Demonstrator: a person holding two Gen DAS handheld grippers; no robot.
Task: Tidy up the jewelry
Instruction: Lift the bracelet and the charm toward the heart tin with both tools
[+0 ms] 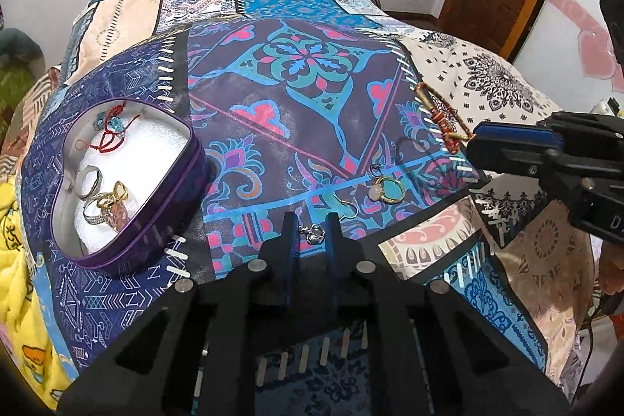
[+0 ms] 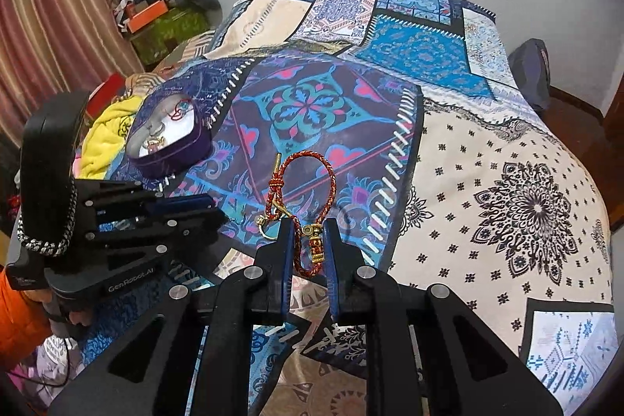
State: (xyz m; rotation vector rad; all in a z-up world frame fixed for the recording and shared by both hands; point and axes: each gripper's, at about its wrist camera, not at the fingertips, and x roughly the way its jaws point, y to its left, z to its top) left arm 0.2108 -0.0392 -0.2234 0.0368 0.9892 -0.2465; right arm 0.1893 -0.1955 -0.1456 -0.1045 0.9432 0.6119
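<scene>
Two grippers over the patchwork bedspread (image 1: 296, 127), each with something between its fingers.

Left gripper (image 1: 312, 234): bottom centre of the left wrist view, fingers narrowly apart with a small silver charm (image 1: 313, 233) sitting between the tips. Gap is visible on both sides of the charm, so I can't tell if it's actually pinched or just framed. In the right wrist view the same gripper (image 2: 212, 207) comes in from the left edge, fingers close together.

Right gripper (image 2: 309, 240): bottom centre of its own view, fingers slightly spread around the beaded gold end of a red-and-gold braided bracelet (image 2: 302, 197). Bracelet loop lies on the cloth just above the tips; contact not clear (pads look near but not pressed).

Purple jewelry case (image 1: 128, 182): open, left of the left wrist frame, white lining. Inside: red cord bracelet (image 1: 111, 131) at the upper end, silver ring (image 1: 89, 178) mid, gold ring (image 1: 115, 195) lower.

Loose on the cloth just above the left gripper: gold ring with pale stone (image 1: 386, 190), thin gold hoop (image 1: 347, 207) beside it.
</scene>
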